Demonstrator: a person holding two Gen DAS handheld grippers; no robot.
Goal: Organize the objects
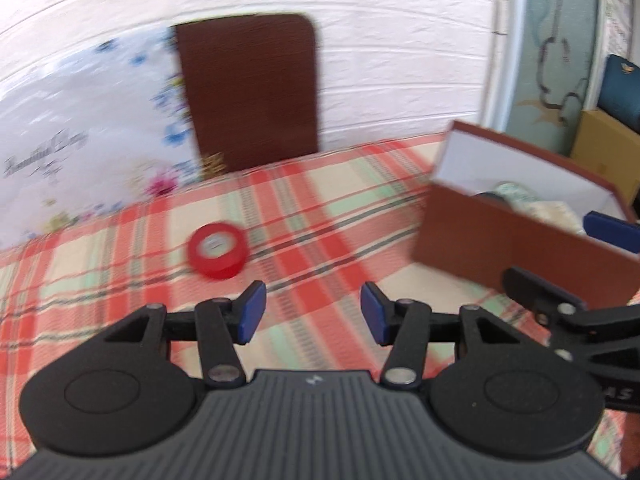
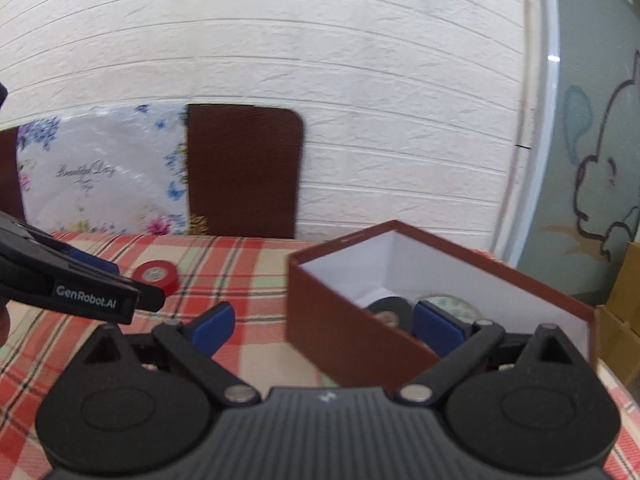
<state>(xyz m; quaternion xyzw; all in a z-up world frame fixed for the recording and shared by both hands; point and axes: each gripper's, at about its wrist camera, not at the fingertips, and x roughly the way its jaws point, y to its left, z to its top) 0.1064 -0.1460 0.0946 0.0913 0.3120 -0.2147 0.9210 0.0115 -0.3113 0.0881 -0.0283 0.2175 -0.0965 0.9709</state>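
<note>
A red tape roll (image 1: 218, 254) lies on the plaid tablecloth (image 1: 328, 216), just ahead and left of my left gripper (image 1: 314, 313), which is open with nothing between its blue pads. To the right stands an open brown box (image 2: 340, 332) with a white inside. It holds a black tape roll (image 2: 390, 312) and a pale roll (image 2: 444, 303). My right gripper (image 2: 324, 329) is open wide and straddles the box's near wall. One pad (image 2: 438, 330) is inside the box and the other is outside, clear of the wall.
A dark brown board (image 1: 248, 92) and a floral printed sheet (image 1: 80, 128) lean against the white brick wall behind the table. Cardboard boxes (image 1: 600, 148) and a blue case (image 1: 620, 84) stand off the table's right end.
</note>
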